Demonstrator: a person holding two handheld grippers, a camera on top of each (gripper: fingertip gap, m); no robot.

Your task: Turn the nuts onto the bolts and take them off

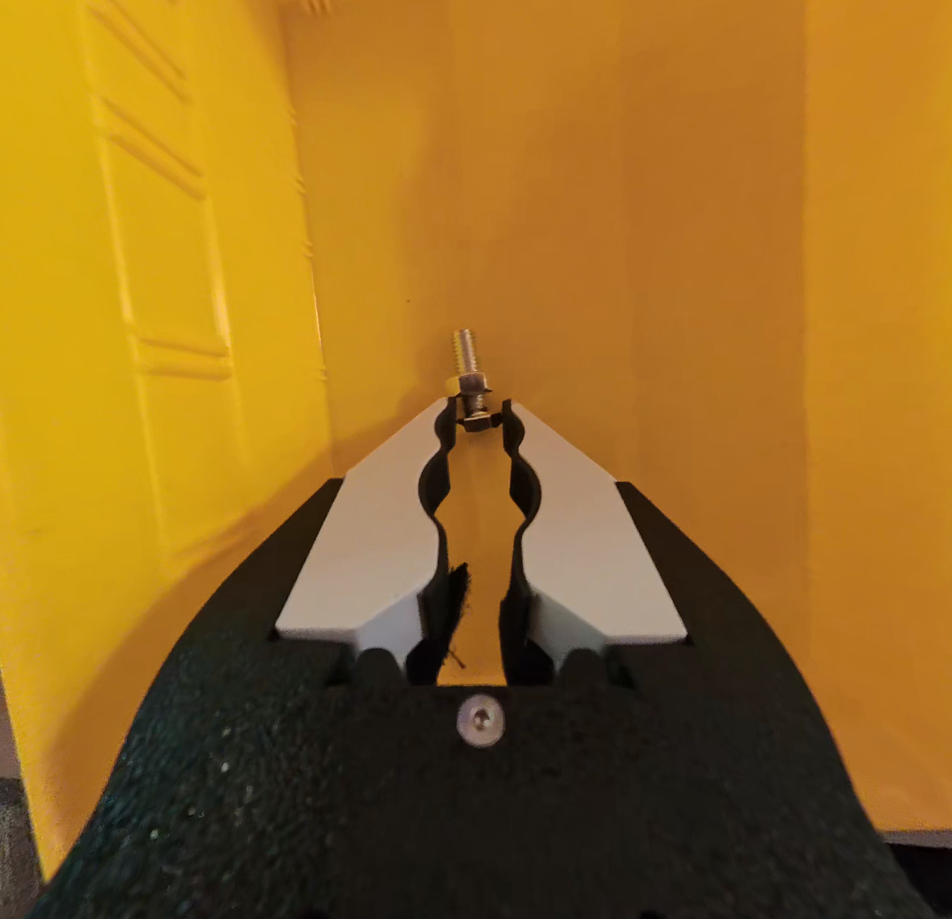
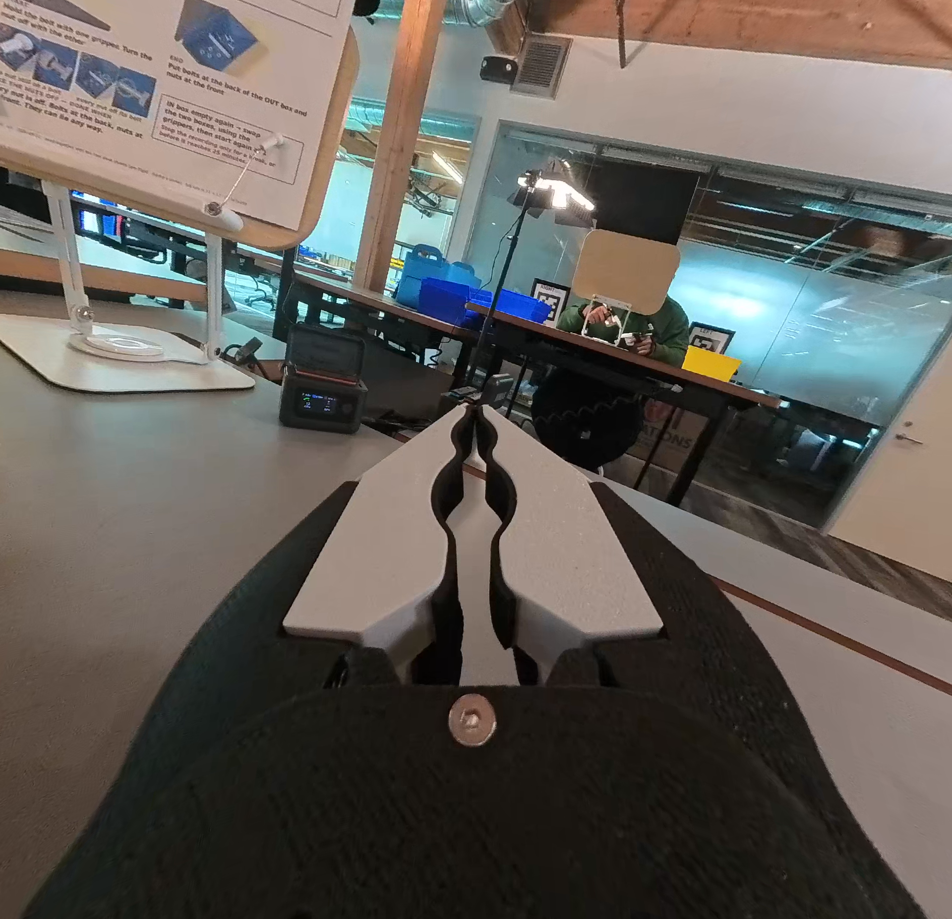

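In the left wrist view, my left gripper (image 1: 477,416) is inside a yellow box (image 1: 618,224), close to its floor and walls. Its fingertips are shut on the head of a silver bolt (image 1: 466,358), which points away from me. A hex nut (image 1: 471,382) sits on the bolt's thread just past the fingertips, and the bare thread end sticks out beyond it. In the right wrist view, my right gripper (image 2: 474,411) is shut and empty, held above the grey table (image 2: 129,482) and pointing out across the room. The box and bolt are not in that view.
A white stand (image 2: 129,358) holding an instruction sheet (image 2: 170,70) is at the table's left. A small black device with a lit screen (image 2: 322,379) stands behind it. A person sits at a far table (image 2: 669,368) with blue bins (image 2: 463,296) and a yellow bin (image 2: 711,364). Across from one pair of fingers to the other is roughly 50 centimeters.
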